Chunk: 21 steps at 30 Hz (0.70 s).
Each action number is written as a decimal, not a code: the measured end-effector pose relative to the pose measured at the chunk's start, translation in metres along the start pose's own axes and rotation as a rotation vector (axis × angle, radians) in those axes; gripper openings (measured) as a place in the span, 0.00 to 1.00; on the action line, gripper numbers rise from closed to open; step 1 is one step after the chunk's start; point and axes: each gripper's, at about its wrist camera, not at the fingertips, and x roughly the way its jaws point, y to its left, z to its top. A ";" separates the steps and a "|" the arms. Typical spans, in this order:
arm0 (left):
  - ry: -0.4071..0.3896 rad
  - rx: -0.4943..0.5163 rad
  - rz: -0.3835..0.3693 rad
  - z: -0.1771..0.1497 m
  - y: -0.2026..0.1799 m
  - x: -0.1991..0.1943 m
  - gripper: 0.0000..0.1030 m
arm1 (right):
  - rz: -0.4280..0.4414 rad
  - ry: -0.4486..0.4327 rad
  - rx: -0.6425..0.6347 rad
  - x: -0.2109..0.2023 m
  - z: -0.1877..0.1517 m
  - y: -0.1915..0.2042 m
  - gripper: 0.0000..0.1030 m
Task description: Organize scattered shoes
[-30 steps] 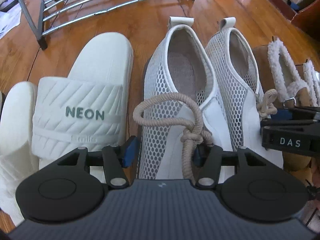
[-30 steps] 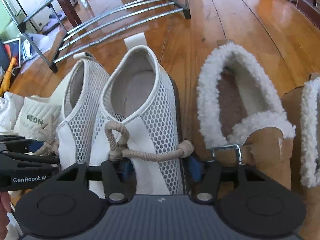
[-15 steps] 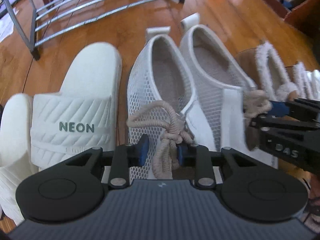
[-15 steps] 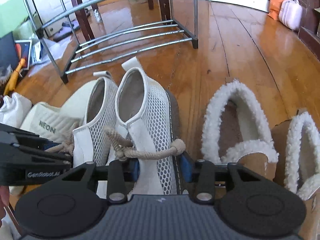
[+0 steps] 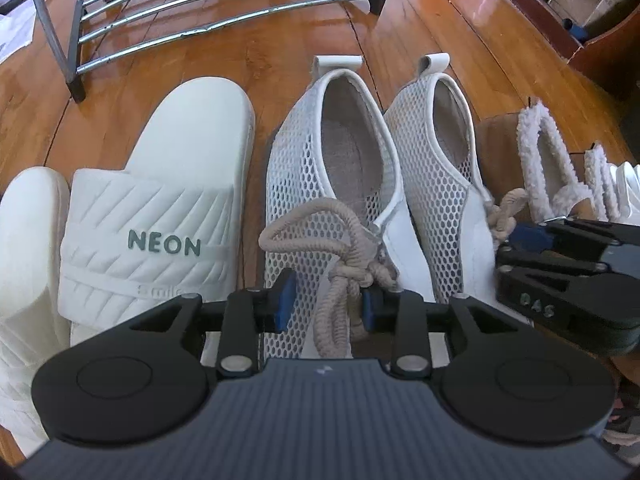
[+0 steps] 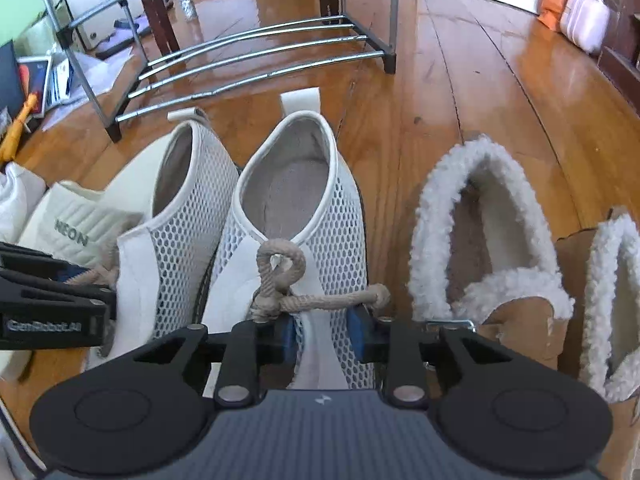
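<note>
Two white mesh sneakers with beige rope laces stand side by side on the wooden floor, heels away from me. My left gripper (image 5: 326,304) pinches the left sneaker (image 5: 344,160) at its laces and front upper, and its jaws are opening slightly. On the right sneaker (image 6: 296,184), my right gripper (image 6: 322,334) has the white tongue below the lace knot between its closing jaws. Each gripper shows at the edge of the other's view: the right gripper (image 5: 516,240) and the left gripper (image 6: 100,288).
A metal shoe rack (image 6: 256,52) stands empty beyond the sneakers. Two white slides (image 5: 160,208) lie left of them, one marked NEON. Two tan slippers with fleece lining (image 6: 480,220) sit on the right. Papers lie far left, bags and boxes far right.
Both pairs of jaws have narrowed onto the fronts of the sneakers. The right wrist view now takes in more of the rack and the floor beyond.
</note>
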 end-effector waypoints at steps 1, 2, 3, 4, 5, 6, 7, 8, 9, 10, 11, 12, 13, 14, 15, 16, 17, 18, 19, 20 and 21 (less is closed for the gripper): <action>-0.001 0.006 0.003 0.000 -0.001 0.000 0.33 | -0.026 0.000 -0.023 0.000 0.000 0.004 0.35; -0.003 0.014 0.008 0.001 -0.003 0.000 0.33 | -0.046 0.000 -0.036 0.001 -0.001 0.006 0.42; -0.006 0.021 0.014 0.001 -0.003 -0.001 0.36 | -0.058 0.012 -0.036 0.001 -0.001 0.006 0.43; -0.008 0.019 0.018 0.001 -0.002 -0.003 0.49 | -0.068 0.027 -0.032 0.002 -0.001 0.006 0.46; -0.008 0.016 0.022 0.001 0.001 -0.004 0.56 | -0.049 0.049 0.014 0.000 0.000 -0.001 0.52; -0.009 0.013 0.026 0.000 0.003 -0.006 0.56 | -0.013 0.058 0.076 -0.004 0.001 -0.010 0.52; -0.009 0.009 0.030 0.000 0.006 -0.007 0.56 | 0.026 0.055 0.137 -0.009 0.001 -0.019 0.52; -0.002 -0.014 0.012 0.000 0.011 -0.007 0.56 | 0.066 0.048 0.197 -0.014 0.000 -0.028 0.53; 0.008 -0.041 -0.011 0.001 0.018 -0.006 0.58 | 0.135 0.060 0.286 -0.018 -0.001 -0.042 0.53; 0.017 -0.060 -0.022 0.001 0.022 -0.004 0.62 | 0.180 0.086 0.337 -0.015 -0.003 -0.051 0.53; 0.023 -0.071 -0.026 0.001 0.025 -0.002 0.66 | 0.196 0.101 0.361 -0.012 -0.004 -0.055 0.54; 0.029 -0.082 -0.029 0.001 0.027 0.000 0.66 | 0.201 0.122 0.393 -0.008 -0.005 -0.059 0.56; 0.034 -0.089 -0.034 0.001 0.028 0.001 0.66 | 0.198 0.131 0.407 -0.006 -0.005 -0.061 0.56; 0.033 -0.085 -0.036 0.001 0.028 -0.001 0.66 | 0.194 0.136 0.416 -0.007 -0.005 -0.062 0.56; 0.030 -0.078 -0.037 0.001 0.027 -0.003 0.66 | 0.200 0.118 0.426 -0.014 -0.004 -0.063 0.55; 0.028 -0.070 -0.038 0.002 0.027 -0.006 0.66 | 0.199 0.107 0.426 -0.023 -0.003 -0.063 0.54; 0.026 -0.061 -0.039 0.003 0.026 -0.010 0.66 | 0.204 0.095 0.422 -0.029 -0.001 -0.064 0.56; 0.028 -0.058 -0.039 0.005 0.027 -0.012 0.66 | 0.246 0.061 0.424 -0.040 0.002 -0.065 0.55; 0.035 -0.059 -0.041 0.006 0.028 -0.015 0.66 | 0.300 0.021 0.427 -0.052 0.005 -0.066 0.55; 0.040 -0.063 -0.046 0.008 0.030 -0.017 0.66 | 0.340 -0.002 0.435 -0.061 0.012 -0.067 0.55; 0.041 -0.070 -0.050 0.008 0.031 -0.018 0.66 | 0.366 -0.018 0.439 -0.065 0.020 -0.067 0.61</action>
